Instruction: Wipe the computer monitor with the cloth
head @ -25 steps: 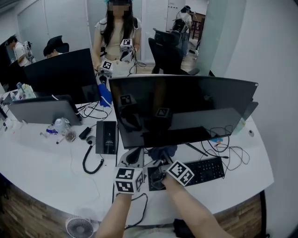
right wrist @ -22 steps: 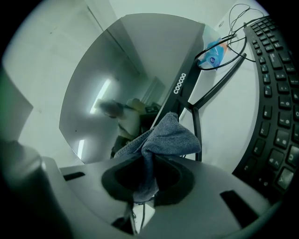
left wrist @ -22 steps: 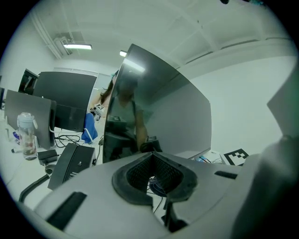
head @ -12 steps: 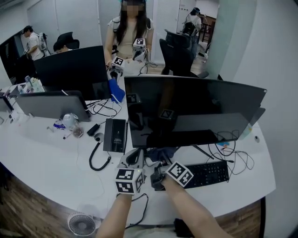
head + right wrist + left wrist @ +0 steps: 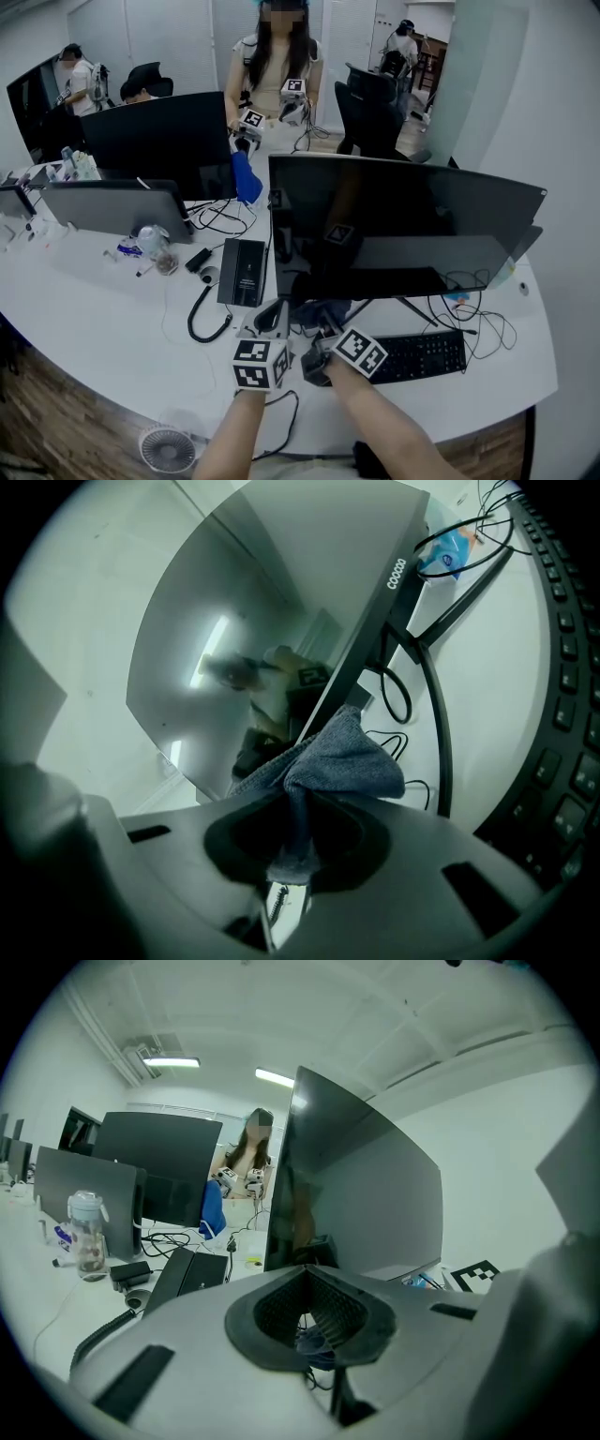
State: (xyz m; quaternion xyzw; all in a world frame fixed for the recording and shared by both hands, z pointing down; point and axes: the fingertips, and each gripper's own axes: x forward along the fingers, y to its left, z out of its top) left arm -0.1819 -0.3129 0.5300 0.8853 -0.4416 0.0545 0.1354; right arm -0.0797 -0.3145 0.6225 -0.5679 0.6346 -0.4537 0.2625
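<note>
Right gripper view: right gripper [image 5: 284, 850] clamped on the crumpled blue-grey microfibre cloth [image 5: 342, 761], near the lower edge of the wide black flat-screen computer monitor [image 5: 244, 611]. The screen lies ahead and above. Left gripper [image 5: 309, 1330] closed, empty.

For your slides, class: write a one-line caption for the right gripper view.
Right gripper shut on a grey-blue cloth, held near the dark monitor's lower edge, keyboard alongside.
</note>
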